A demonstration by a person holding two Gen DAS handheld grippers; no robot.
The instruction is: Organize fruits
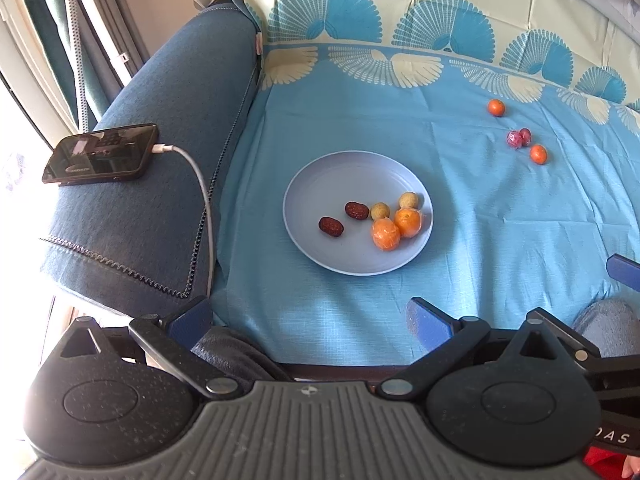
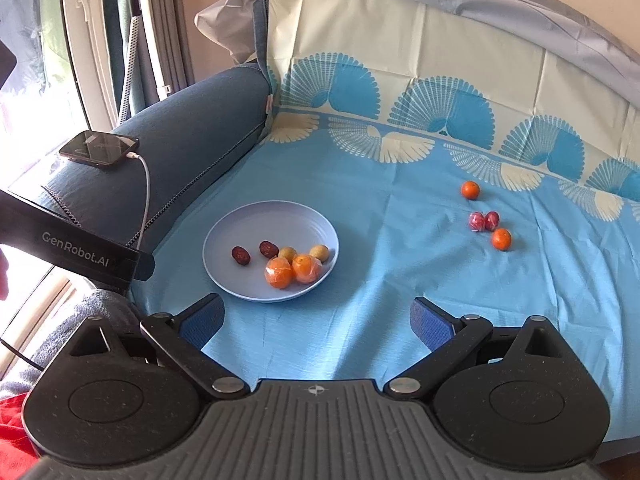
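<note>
A pale blue plate lies on the blue cloth and holds two red dates, two yellow-green fruits and two wrapped oranges. To the right on the cloth lie two small oranges and two red wrapped fruits. My left gripper is open and empty, near the plate's front edge. My right gripper is open and empty, in front of the plate; one of its fingers shows in the left wrist view.
A blue sofa armrest on the left carries a phone on a white charging cable. The patterned cloth runs up the sofa back. The left gripper's body is at the left.
</note>
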